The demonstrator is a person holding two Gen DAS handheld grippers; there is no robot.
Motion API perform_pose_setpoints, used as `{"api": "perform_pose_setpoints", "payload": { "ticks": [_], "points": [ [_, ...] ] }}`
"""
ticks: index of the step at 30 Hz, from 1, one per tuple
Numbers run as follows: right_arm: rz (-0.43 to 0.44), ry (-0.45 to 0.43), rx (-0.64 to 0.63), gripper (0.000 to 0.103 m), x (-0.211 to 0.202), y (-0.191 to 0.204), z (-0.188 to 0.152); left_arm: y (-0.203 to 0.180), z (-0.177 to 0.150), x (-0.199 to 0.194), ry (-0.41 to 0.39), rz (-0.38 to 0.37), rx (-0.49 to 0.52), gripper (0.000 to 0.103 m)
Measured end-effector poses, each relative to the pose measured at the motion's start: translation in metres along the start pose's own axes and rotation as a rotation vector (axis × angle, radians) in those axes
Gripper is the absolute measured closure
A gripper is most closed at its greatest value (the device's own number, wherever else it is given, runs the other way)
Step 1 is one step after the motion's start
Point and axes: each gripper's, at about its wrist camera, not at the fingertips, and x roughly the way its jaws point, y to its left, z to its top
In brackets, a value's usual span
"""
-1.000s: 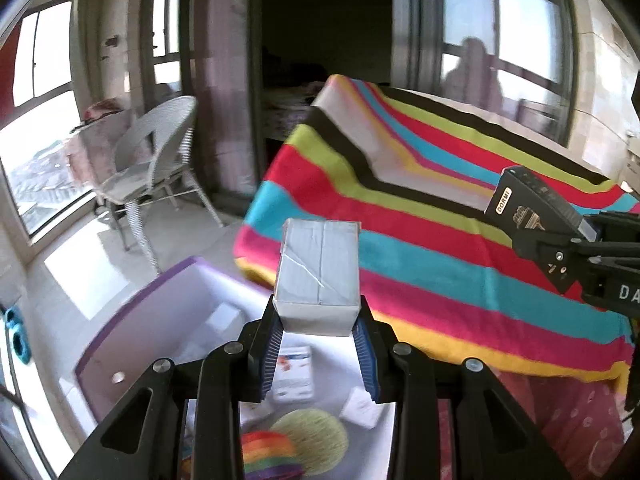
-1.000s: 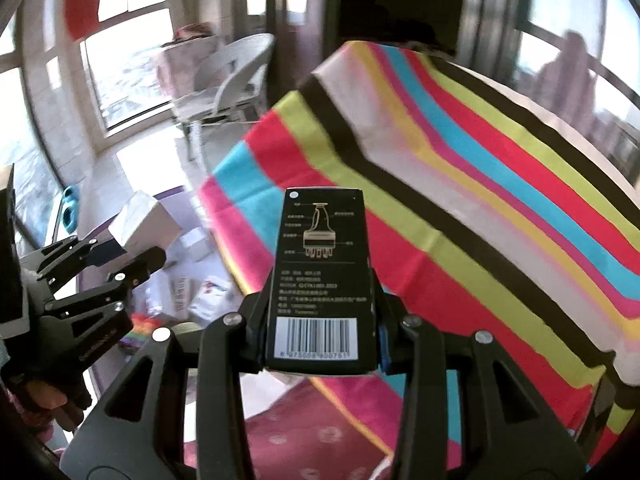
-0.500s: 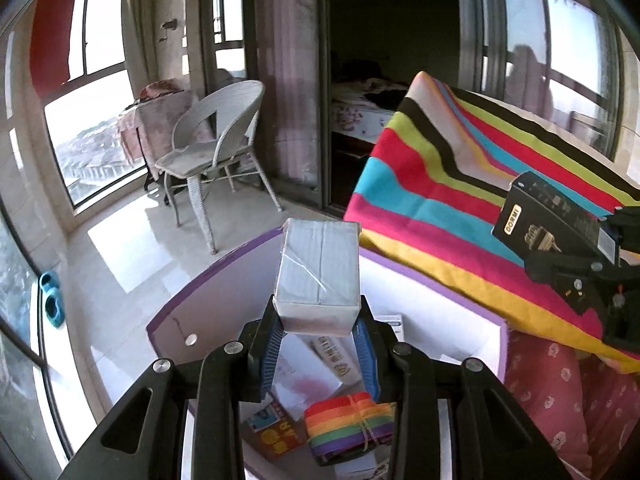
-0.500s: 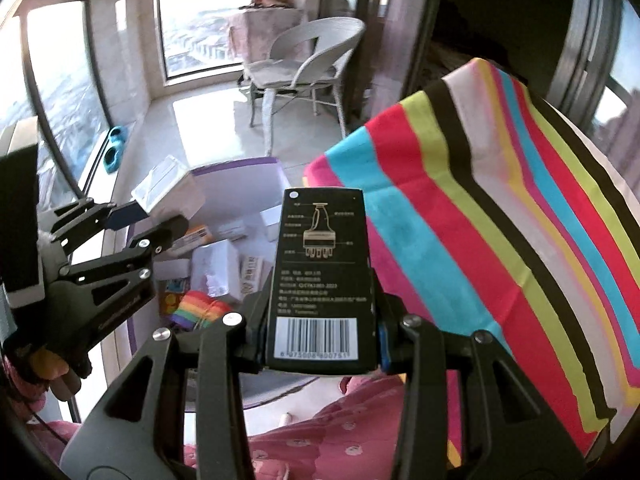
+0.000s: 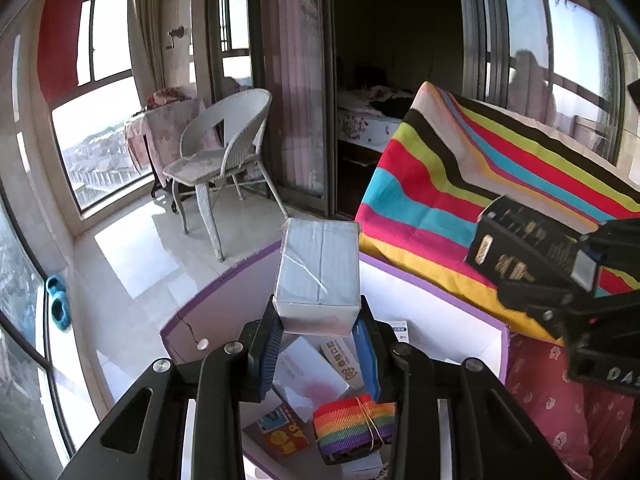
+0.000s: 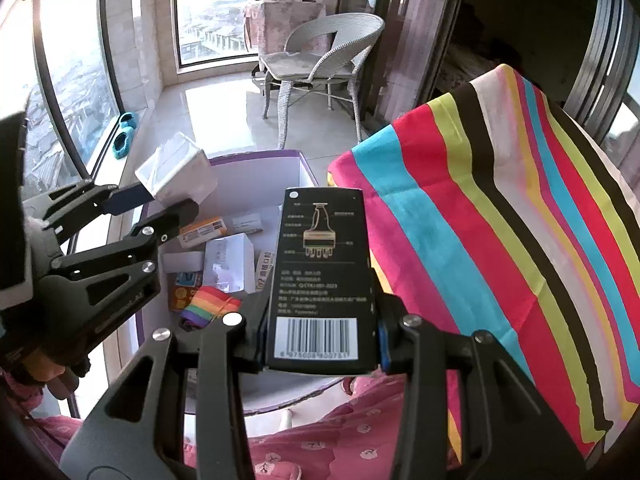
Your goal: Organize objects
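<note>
My left gripper is shut on a small white taped box, held above an open purple-edged storage box. In the right wrist view the same white box and left gripper hang over that storage box. My right gripper is shut on a tall black carton with a barcode and a product drawing, poised by the storage box's right side. From the left wrist camera, the black carton shows at the right. Inside the storage box lie several small boxes and a rainbow strap roll.
A striped cloth covers the surface to the right of the storage box. Pink patterned fabric lies below it. A white wicker chair stands on the tiled floor by the windows. Blue slippers sit at the window sill.
Both grippers have swung left from over the striped cloth to above the storage box, each still gripping its box. The storage box's contents have come into fuller view.
</note>
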Motion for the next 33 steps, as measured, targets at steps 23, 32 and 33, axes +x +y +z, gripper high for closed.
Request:
{"api": "perform_pose_setpoints", "payload": {
  "ticks": [23, 32, 33],
  "points": [
    [-0.056, 0.027, -0.037, 0.015, -0.005, 0.007, -0.009, 0.042, 0.018, -0.019, 0.159, 0.067, -0.109, 0.000],
    [-0.051, 0.088, -0.005, 0.015, 0.007, 0.004, -0.016, 0.052, 0.006, 0.003, 0.232, 0.032, -0.159, 0.000],
    [-0.049, 0.092, -0.007, 0.015, 0.007, 0.004, -0.016, 0.053, 0.006, 0.004, 0.233, 0.038, -0.159, 0.000]
  ]
}}
